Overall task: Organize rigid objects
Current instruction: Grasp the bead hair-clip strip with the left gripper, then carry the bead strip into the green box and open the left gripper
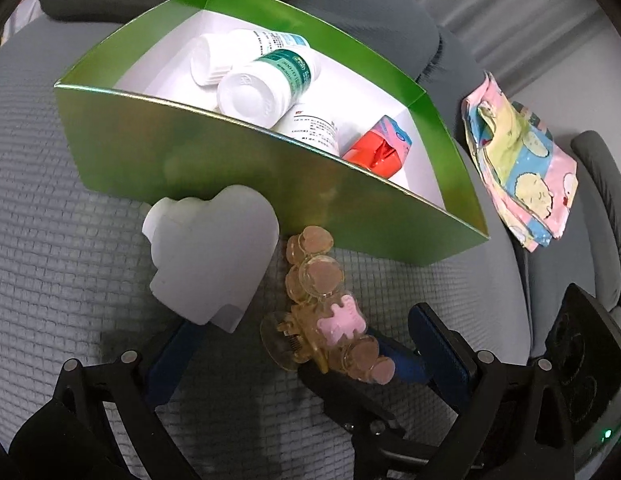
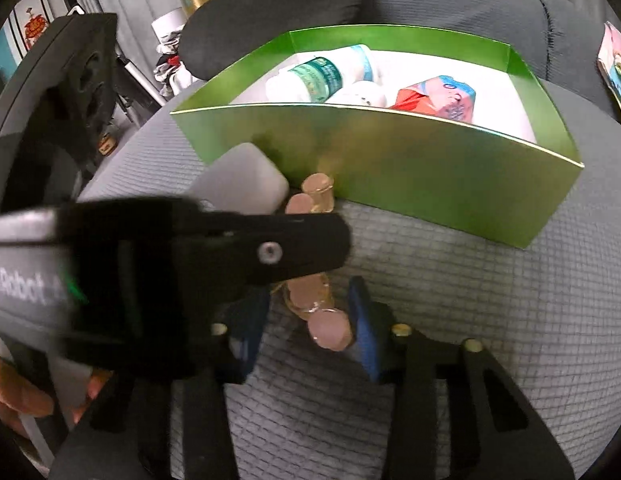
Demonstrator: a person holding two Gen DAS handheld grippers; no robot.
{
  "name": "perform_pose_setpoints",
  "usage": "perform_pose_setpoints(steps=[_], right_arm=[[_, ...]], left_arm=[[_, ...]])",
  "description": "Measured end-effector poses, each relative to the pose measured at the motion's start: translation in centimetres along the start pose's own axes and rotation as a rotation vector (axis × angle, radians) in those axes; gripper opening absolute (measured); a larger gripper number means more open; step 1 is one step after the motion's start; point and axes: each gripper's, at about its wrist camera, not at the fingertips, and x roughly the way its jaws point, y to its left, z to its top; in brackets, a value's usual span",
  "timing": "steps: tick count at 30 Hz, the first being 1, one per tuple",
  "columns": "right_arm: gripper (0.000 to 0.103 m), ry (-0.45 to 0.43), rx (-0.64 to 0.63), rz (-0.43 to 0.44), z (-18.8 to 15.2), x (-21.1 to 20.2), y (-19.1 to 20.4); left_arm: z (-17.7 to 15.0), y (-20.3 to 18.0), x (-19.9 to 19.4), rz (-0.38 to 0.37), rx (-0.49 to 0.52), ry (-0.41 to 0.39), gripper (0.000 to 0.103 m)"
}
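A green box [image 1: 214, 160] with a white inside stands on a grey cushion and holds white pill bottles [image 1: 266, 80] and a red carton [image 1: 376, 152]. In front of it lie a white heart-shaped plastic piece [image 1: 210, 256] and an amber hair claw clip [image 1: 322, 304] with a pink charm. My left gripper [image 1: 298, 356] is open, its fingers either side of these two. My right gripper [image 2: 310, 332] is open around the near end of the clip [image 2: 326, 320]. The box [image 2: 410, 176] also shows in the right wrist view.
A folded pastel cartoon cloth [image 1: 522, 168] lies right of the box. A dark cushion [image 2: 270, 12] sits behind the box. The left gripper's body [image 2: 150, 260] crosses the right wrist view. The cushion's edge drops off on the right.
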Motion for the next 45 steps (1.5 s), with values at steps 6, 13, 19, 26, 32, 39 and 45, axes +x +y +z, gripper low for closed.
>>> perform_pose_setpoints(steps=[6,13,19,26,32,39,45], right_arm=[[0.026,-0.002,-0.018,-0.020,-0.4,-0.2,0.5],[0.020,-0.048,-0.044,-0.020,-0.6,-2.0,1.7],[0.020,-0.104,-0.065,-0.027,-0.5,-4.5,2.4],[0.020,-0.195,-0.109,-0.057,2.0,-7.1,2.7],[0.020,-0.239,-0.131,-0.077,5.4,-7.3,2.2],[0.021,-0.255,-0.119,-0.077,9.4,-5.8,1.1],[0.070,-0.233,0.009,-0.081,11.2,-3.5,-1.2]], left_arm=[[-0.2,-0.8,0.3,0.008,0.039,0.001,0.084],[-1.4,-2.0,-1.4,-0.023,0.111,-0.004,0.054],[-1.7,-3.5,-4.0,-0.049,0.165,-0.058,0.054],[0.4,-6.1,-6.6,-0.043,0.260,-0.154,0.054],[4.0,-6.7,-7.0,-0.031,0.298,-0.204,0.054],[8.4,-6.6,-5.6,-0.006,0.295,-0.215,0.054],[11.1,-4.7,-3.4,0.068,0.239,-0.180,0.102]])
